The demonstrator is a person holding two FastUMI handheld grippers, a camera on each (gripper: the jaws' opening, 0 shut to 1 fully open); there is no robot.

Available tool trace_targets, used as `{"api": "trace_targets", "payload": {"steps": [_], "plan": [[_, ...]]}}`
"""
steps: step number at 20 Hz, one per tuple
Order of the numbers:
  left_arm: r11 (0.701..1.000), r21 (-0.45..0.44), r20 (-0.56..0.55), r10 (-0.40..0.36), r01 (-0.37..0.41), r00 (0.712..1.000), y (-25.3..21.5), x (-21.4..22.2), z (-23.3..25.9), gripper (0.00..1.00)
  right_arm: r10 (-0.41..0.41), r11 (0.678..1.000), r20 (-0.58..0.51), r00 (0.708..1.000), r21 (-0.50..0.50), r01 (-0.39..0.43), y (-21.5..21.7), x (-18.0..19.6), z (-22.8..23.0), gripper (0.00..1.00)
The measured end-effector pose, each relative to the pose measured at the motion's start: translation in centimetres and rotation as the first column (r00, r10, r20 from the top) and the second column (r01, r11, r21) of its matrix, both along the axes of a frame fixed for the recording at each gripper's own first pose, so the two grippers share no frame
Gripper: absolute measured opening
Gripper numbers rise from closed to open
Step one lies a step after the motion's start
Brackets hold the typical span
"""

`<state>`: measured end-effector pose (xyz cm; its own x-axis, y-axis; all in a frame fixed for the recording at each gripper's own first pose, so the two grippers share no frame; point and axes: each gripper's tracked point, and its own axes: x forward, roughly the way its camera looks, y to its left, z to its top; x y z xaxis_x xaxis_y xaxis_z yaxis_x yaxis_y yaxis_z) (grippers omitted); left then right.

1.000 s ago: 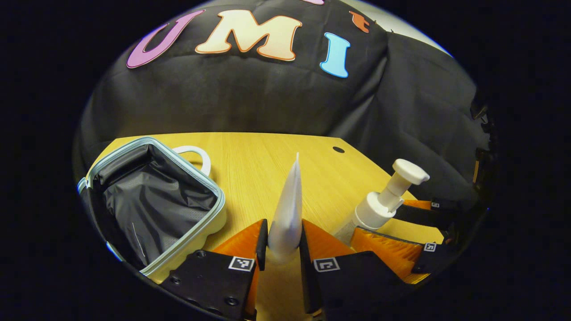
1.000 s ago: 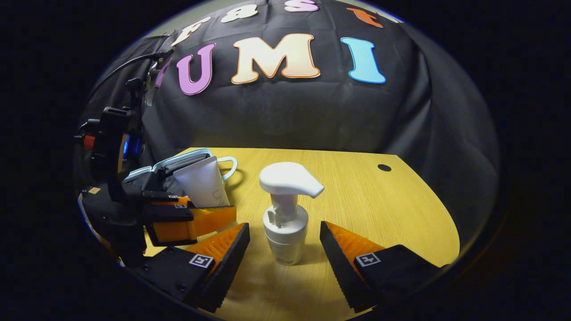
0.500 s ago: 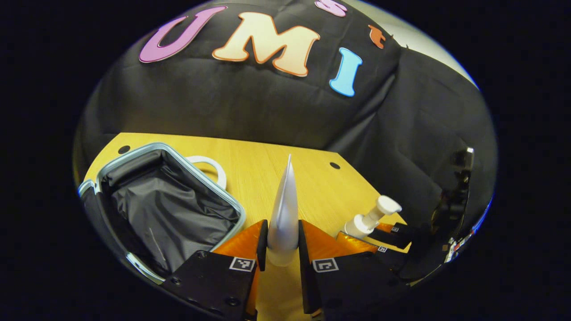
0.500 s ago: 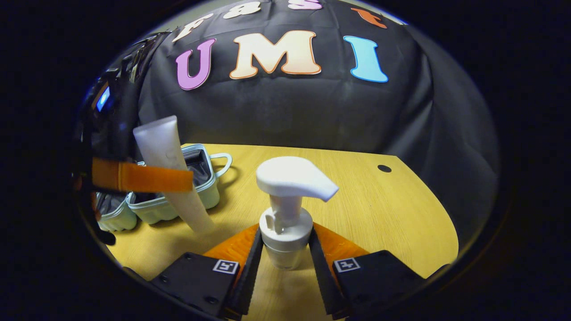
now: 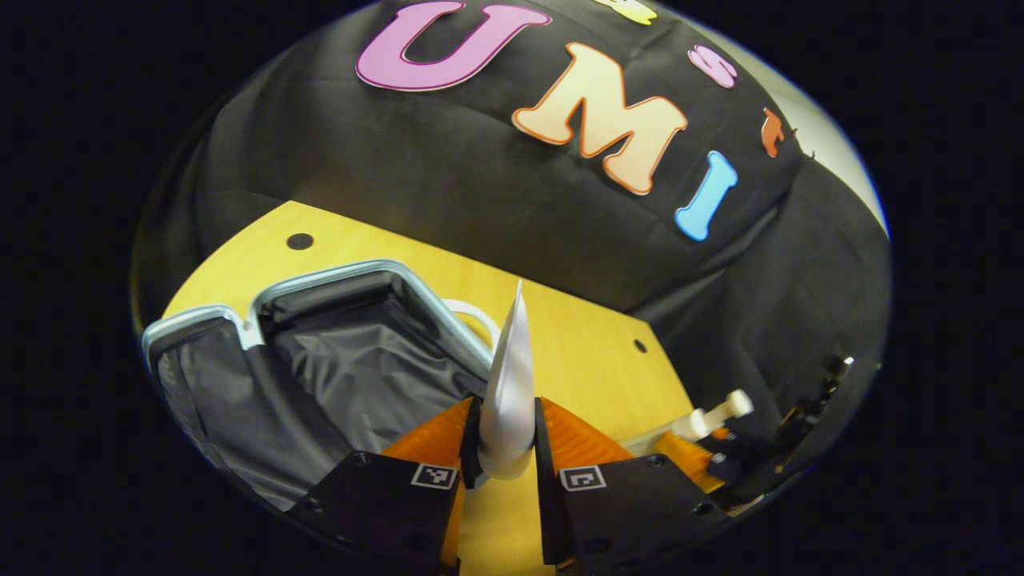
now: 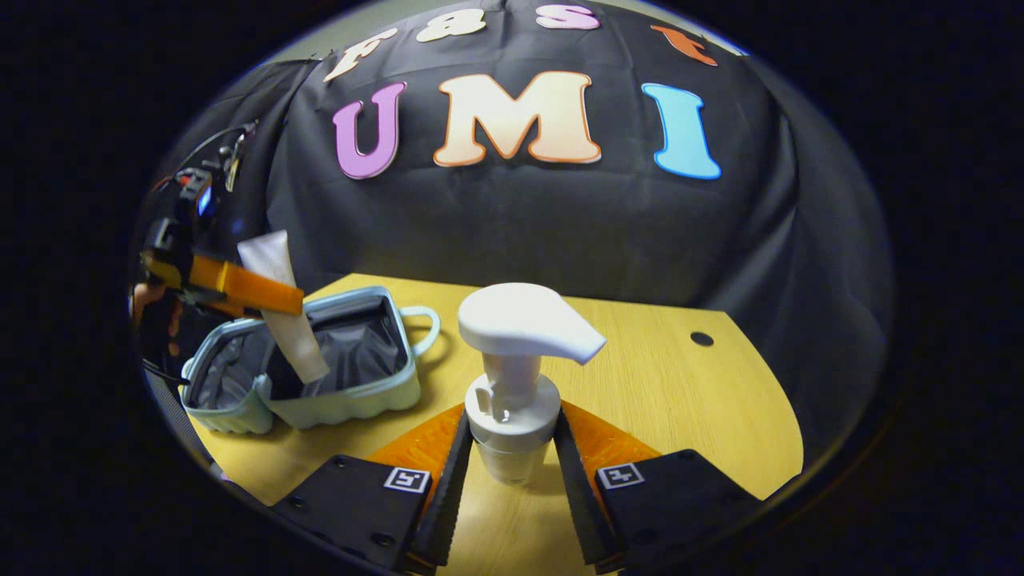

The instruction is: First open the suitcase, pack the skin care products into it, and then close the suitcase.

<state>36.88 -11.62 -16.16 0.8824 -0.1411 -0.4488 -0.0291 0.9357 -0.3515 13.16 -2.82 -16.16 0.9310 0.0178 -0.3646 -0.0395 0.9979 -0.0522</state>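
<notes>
We are working over a wooden table (image 6: 680,400) that is spreading across the lower half of both views, with the black cloth wall (image 6: 520,216) rising behind it. In the right gripper view the open suitcase (image 6: 336,404) is lying at the left of the frame, pale blue-green outside, its two halves side by side and showing a dark grey lining, with a white loop handle (image 6: 428,330) sticking out toward the centre of the frame. In the left gripper view the same suitcase (image 5: 320,276) is sitting at the lower left, its lined halves gaping just left of our fingers.

We are holding the left gripper (image 5: 504,436) closed on a white tube (image 5: 512,376), both fingers pressing its lower end, its flat crimped tip pointing up at the frame's centre. In the right gripper view, that left gripper (image 6: 232,286) is hanging at the left edge above the suitcase, and the tube (image 6: 282,316) is slanting down with its lower end over the near half's lining; we cannot tell whether it is touching the lining.

We are keeping the right gripper (image 6: 512,460) clamped on a white pump bottle (image 6: 512,376) at the bottom centre, both fingers pressing on the bottle's body below its collar, the pump head pointing toward the frame's right. In the left gripper view the bottle (image 5: 712,412) is showing small at the lower right edge.
</notes>
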Motion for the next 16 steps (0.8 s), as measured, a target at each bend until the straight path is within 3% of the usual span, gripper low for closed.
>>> {"api": "trace_targets", "payload": {"steps": [5, 10, 11, 15, 16], "plan": [[0.997, -0.059, -0.120, 0.040, -0.047, 0.992, 2.9, 0.7, -3.4, 0.32, 0.074, 0.997, 0.055, 0.996, 0.004, -0.074, 4.7, 2.2, 6.3, 0.61], [0.991, -0.108, -0.187, 0.061, -0.082, 0.980, 5.0, 1.3, -5.3, 0.33, 0.173, 0.985, 0.048, 0.984, 0.007, -0.173, 10.2, 3.7, 9.5, 0.61], [0.990, -0.106, -0.185, 0.070, -0.091, 0.980, 5.7, 1.7, -5.2, 0.29, 0.191, 0.981, 0.042, 0.981, 0.006, -0.191, 11.2, 4.1, 9.8, 0.61], [0.985, -0.121, -0.134, 0.109, -0.126, 0.985, 7.6, 2.0, -3.6, 0.84, 0.264, 0.964, -0.028, 0.964, -0.018, -0.264, 14.7, 6.2, 8.8, 0.60], [0.982, -0.135, -0.114, 0.118, -0.133, 0.987, 8.0, 1.7, -2.5, 0.86, 0.285, 0.958, -0.054, 0.957, -0.026, -0.287, 15.5, 6.7, 8.1, 0.61]]}}
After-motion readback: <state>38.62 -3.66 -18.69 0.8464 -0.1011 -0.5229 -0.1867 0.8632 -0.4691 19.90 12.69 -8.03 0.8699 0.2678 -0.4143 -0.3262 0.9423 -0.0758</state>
